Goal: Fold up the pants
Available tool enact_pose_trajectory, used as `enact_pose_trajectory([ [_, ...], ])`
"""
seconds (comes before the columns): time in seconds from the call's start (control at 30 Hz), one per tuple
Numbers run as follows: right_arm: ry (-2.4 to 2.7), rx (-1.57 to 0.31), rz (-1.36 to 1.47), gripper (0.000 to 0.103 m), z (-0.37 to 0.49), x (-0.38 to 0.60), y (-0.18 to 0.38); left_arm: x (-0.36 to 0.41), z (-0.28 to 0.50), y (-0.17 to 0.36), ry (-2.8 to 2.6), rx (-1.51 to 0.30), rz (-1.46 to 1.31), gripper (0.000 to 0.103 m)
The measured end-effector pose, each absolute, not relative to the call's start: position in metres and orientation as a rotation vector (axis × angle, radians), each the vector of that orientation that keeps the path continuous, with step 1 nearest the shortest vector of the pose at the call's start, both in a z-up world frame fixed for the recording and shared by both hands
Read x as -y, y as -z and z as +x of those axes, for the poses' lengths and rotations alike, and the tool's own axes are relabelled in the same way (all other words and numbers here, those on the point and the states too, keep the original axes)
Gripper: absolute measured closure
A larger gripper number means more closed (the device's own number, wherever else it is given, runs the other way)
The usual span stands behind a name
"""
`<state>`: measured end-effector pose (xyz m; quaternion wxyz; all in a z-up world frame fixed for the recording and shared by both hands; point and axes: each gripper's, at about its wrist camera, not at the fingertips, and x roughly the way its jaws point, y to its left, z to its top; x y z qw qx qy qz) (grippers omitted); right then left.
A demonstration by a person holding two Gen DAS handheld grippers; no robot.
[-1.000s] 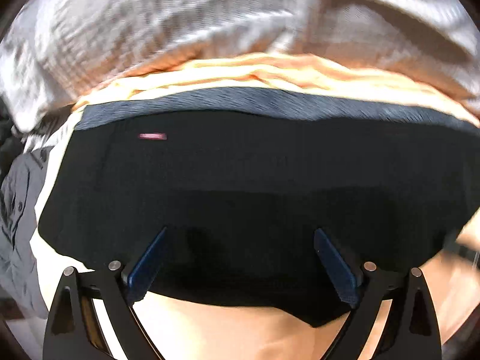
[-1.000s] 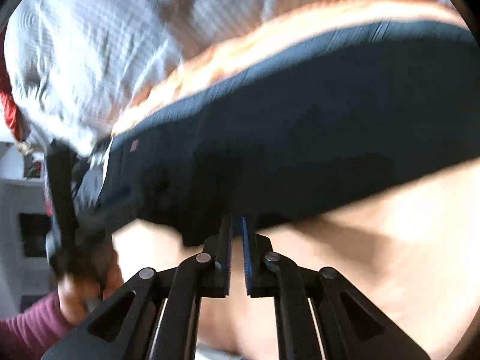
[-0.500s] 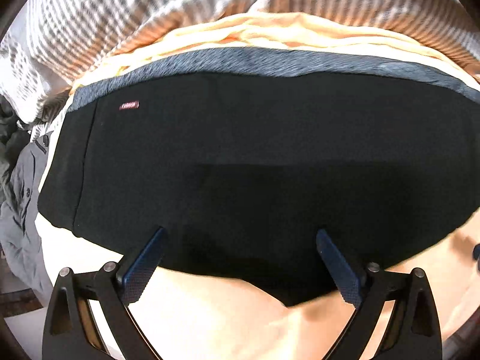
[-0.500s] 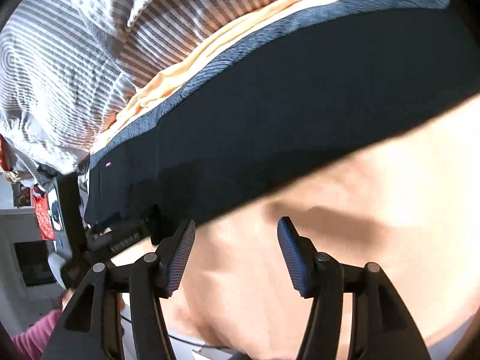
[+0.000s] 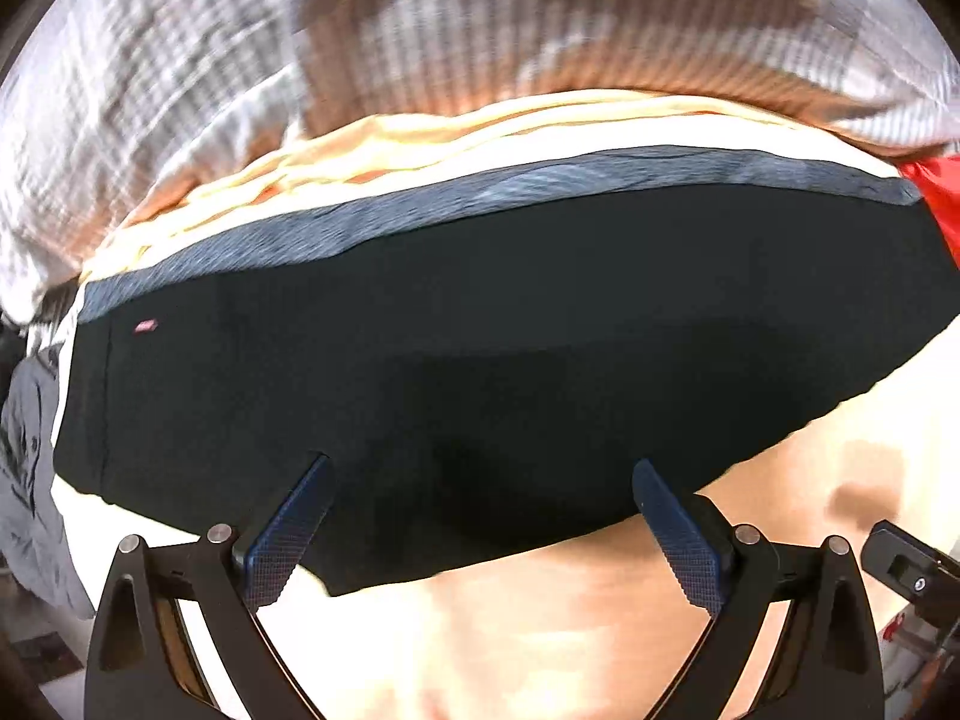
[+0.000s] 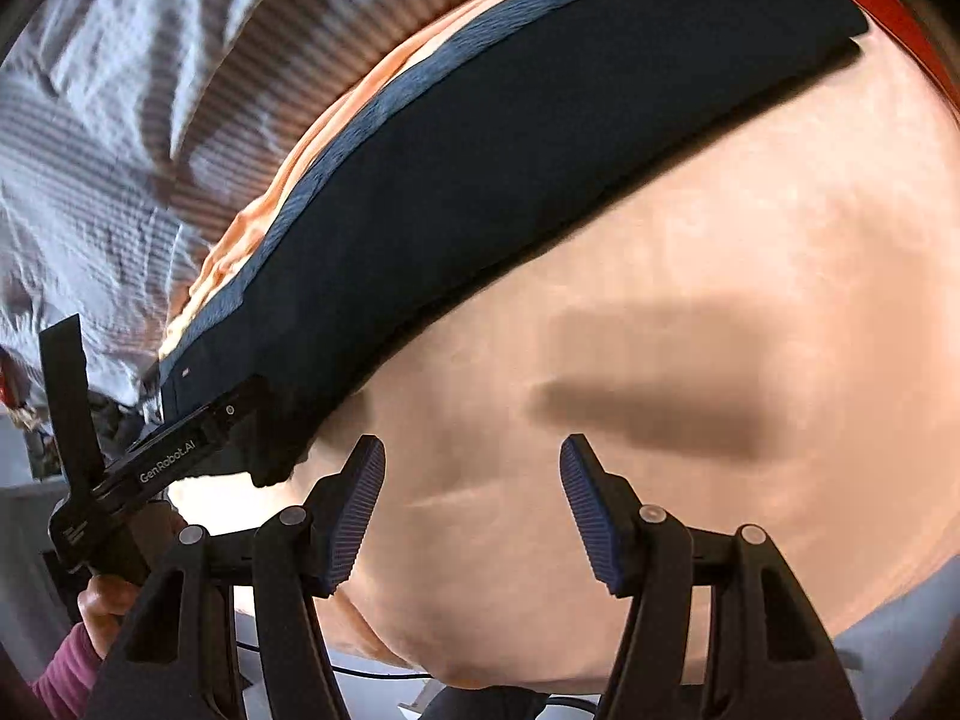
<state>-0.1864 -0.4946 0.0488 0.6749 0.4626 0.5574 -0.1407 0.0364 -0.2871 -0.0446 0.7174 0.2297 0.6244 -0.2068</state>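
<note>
Black pants (image 5: pixel 480 348) with a grey-blue waistband (image 5: pixel 510 192) lie flat and folded on a peach bed sheet (image 5: pixel 570 618). A small pink tag (image 5: pixel 146 327) sits at their left end. My left gripper (image 5: pixel 480 504) is open and empty, its fingers over the pants' near edge. The pants also show in the right wrist view (image 6: pixel 510 180), stretching up to the right. My right gripper (image 6: pixel 471 498) is open and empty over bare sheet (image 6: pixel 690 300), to the right of the pants' near corner. The left gripper (image 6: pixel 180 450) shows there at that corner.
A striped grey-white duvet (image 5: pixel 240 60) is bunched behind the pants. A grey garment (image 5: pixel 30 450) lies at the left edge, and red cloth (image 5: pixel 936 192) at the far right. The bed's near edge and a cable (image 6: pixel 372 675) show below my right gripper.
My right gripper opened from shut and moved right, off the pants onto bare sheet. My left gripper stayed open at the pants' near edge, with the view shifting slightly.
</note>
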Motion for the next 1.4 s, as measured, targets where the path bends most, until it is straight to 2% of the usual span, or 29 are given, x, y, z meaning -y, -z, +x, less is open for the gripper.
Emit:
enact_pose_trajectory([
  [0.3, 0.335, -1.170, 1.126, 0.038, -0.221, 0.540, -0.046, 0.357, 0.009, 0.053, 0.511, -1.384, 0.544, 0.003],
  [0.83, 0.509, -0.675, 1.379, 0.035, -0.287, 0.666, -0.009, 0.424, 0.005, 0.056, 0.513, -1.326, 0.516, 0.003],
  [1.17, 0.379, -0.553, 1.382, 0.035, -0.254, 0.696, 0.005, 0.457, 0.006, 0.049, 0.489, -1.311, 0.477, 0.003],
  [1.3, 0.272, -0.533, 1.410, 0.033, -0.232, 0.709, 0.009, 0.471, 0.014, 0.044, 0.461, -1.251, 0.477, 0.003],
  [1.37, 0.225, -0.546, 1.444, 0.038, -0.224, 0.713, 0.012, 0.476, 0.024, 0.043, 0.412, -1.209, 0.460, 0.003],
  [1.4, 0.205, -0.559, 1.458, 0.046, -0.221, 0.714, 0.013, 0.477, 0.030, 0.044, 0.391, -1.204, 0.442, 0.003],
])
